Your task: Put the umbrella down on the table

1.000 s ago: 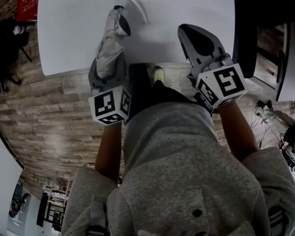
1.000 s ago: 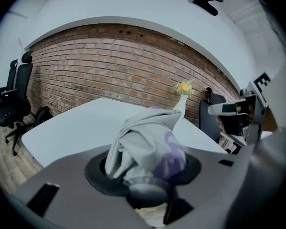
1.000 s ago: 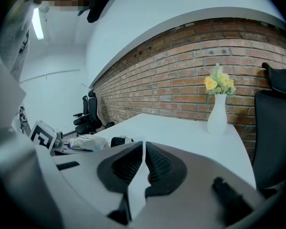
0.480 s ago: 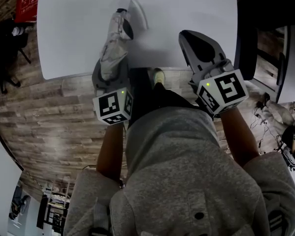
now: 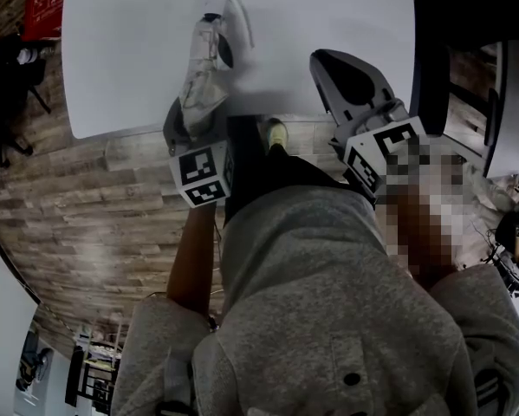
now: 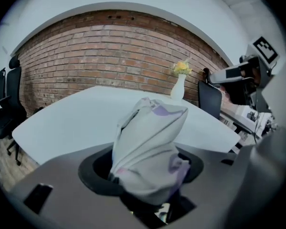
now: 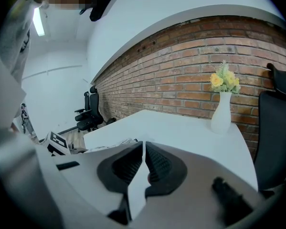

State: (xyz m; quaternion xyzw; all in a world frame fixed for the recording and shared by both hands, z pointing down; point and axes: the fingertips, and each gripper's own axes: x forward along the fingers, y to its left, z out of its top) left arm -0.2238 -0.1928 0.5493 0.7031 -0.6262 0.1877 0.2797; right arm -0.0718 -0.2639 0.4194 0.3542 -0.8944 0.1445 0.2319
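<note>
- On the left gripper (image 6: 150, 178), just opened wider, loose about the folded umbrella (image 5: 204, 63) between the jaws
- On the right gripper (image 7: 143, 168), closed together, empty
- Stretches across the table (image 5: 328, 16), seemingly resting
- Likely light, soft, slippery; best gripped mid-bundle around the stiff shaft

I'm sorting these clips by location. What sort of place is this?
Probably an office or meeting room: a large white table, black swivel office chairs by a red brick wall, and a white vase of yellow flowers.
</note>
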